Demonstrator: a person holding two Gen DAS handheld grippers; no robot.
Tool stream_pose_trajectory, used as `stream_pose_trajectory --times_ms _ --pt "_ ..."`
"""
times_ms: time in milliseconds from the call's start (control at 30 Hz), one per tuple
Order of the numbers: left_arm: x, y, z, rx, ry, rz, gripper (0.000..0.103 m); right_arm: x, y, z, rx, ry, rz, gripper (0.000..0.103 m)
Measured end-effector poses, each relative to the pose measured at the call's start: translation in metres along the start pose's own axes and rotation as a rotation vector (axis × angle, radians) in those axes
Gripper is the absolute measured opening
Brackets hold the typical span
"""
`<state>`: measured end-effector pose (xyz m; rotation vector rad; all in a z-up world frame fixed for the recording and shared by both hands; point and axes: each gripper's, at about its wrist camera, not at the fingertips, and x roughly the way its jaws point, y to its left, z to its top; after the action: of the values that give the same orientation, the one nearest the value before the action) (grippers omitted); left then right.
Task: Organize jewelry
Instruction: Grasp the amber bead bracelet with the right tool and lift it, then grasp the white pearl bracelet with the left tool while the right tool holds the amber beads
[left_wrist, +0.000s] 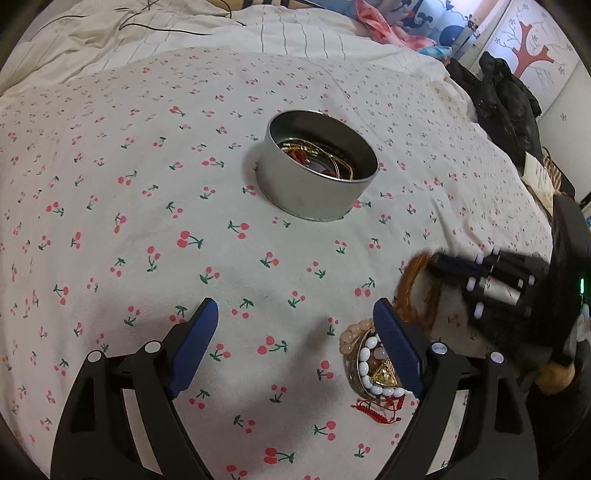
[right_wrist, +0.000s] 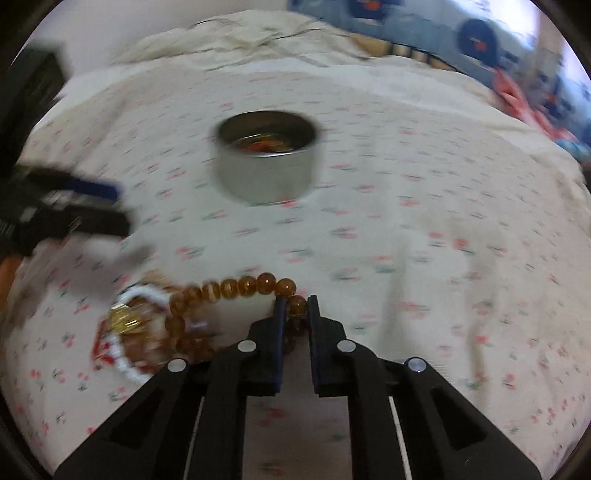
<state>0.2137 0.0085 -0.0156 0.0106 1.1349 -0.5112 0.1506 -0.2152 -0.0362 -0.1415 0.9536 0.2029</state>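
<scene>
Wide apart and empty, left tongs (left_wrist: 295, 328), hovering low over the cherry-print bed sheet (left_wrist: 147, 184). Just off their right finger, partly hidden behind it, a small heap on the sheet: peach bead bracelet (left_wrist: 352, 332), white bead bracelet (left_wrist: 364, 363) with a gold triangular charm (left_wrist: 384, 374), and a red cord (left_wrist: 373, 408) at the near edge. Straight ahead of both tongs and well apart from them, an open round metal tin (left_wrist: 317, 177) already holding gold and red pieces.

Further right, right tongs (right_wrist: 295, 308) pinched together on one bead of an amber bead bracelet (right_wrist: 236, 286), the loop trailing left toward the heap and touching the white beads. Heavy blur in the right wrist view, so apparently mid-motion.

Likely step: carrying the amber loop to the tin. Best done by lifting straight up until the loop hangs free of the white beads and cord, then travelling over the rim and opening only once the beads hang inside. Worth watching: a one-bead grip, prone to slipping or swinging.

No brand, label or legible writing anywhere.
</scene>
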Motion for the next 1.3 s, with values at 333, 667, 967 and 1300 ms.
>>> stream_pose_trajectory --times_ms 333,667,967,1300 --pt "0.013 -0.052 -0.015 0.26 0.036 -0.053 0.082 0.013 -0.015 -0.002 0.054 0.063 -0.015 0.013" --pt "-0.001 -0.054 -0.031 0.305 0.08 -0.171 0.082 0.016 -0.019 -0.002 0.065 0.074 0.002 0.013" --pt "-0.001 -0.065 -0.036 0.355 0.089 -0.183 0.078 0.017 -0.019 -0.002 0.059 0.075 -0.004 0.013" --pt "0.015 -0.079 -0.029 0.376 0.031 -0.013 0.043 0.018 -0.018 -0.002 0.058 0.077 -0.009 0.013"
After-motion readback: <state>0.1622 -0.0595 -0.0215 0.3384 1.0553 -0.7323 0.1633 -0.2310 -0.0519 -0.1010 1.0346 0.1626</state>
